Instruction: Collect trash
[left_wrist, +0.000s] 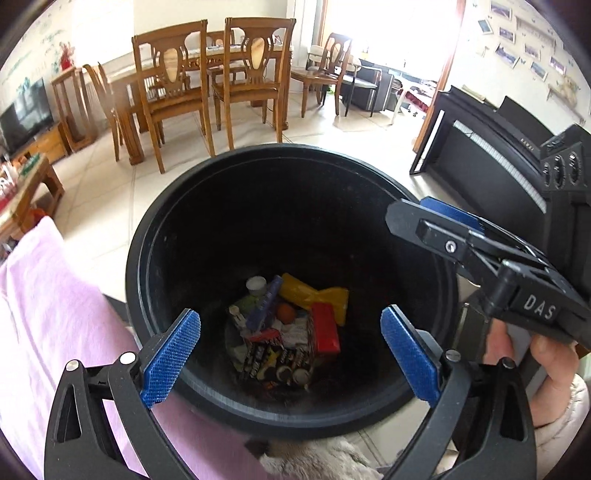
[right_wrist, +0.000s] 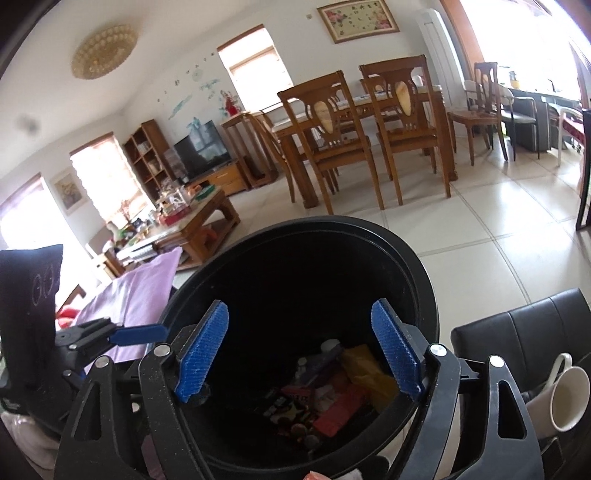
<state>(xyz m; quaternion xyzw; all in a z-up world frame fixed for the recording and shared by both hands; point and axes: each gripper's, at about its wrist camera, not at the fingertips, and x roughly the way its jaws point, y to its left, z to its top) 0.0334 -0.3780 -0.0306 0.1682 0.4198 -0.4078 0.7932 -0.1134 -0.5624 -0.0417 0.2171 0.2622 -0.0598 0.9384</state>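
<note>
A pale lilac cloth (left_wrist: 55, 306) lies at the left, just beside the round black plastic trash bin (left_wrist: 155, 236). The left tool (left_wrist: 290, 349) hangs over the near side of the bin's mouth, its blue ridged pads (left_wrist: 173, 354) spread wide with nothing between them. Below, at the bottom of the bin, sits the collected trash: a dark printed snack wrapper (left_wrist: 280, 360), a red flat packet (left_wrist: 325, 326), a crumpled yellow wrapper (left_wrist: 314, 295), a small orange ball (left_wrist: 286, 313) and a white cap (left_wrist: 256, 284), all heaped together. Further right, the right tool (right_wrist: 301, 350) reaches over the bin's rim, held by a hand (left_wrist: 546, 365) in a pale sleeve; its pads also stand apart and empty. A white ceramic mug (right_wrist: 565, 398) stands just right of the bin, in front of a black padded seat (right_wrist: 524, 332).
</note>
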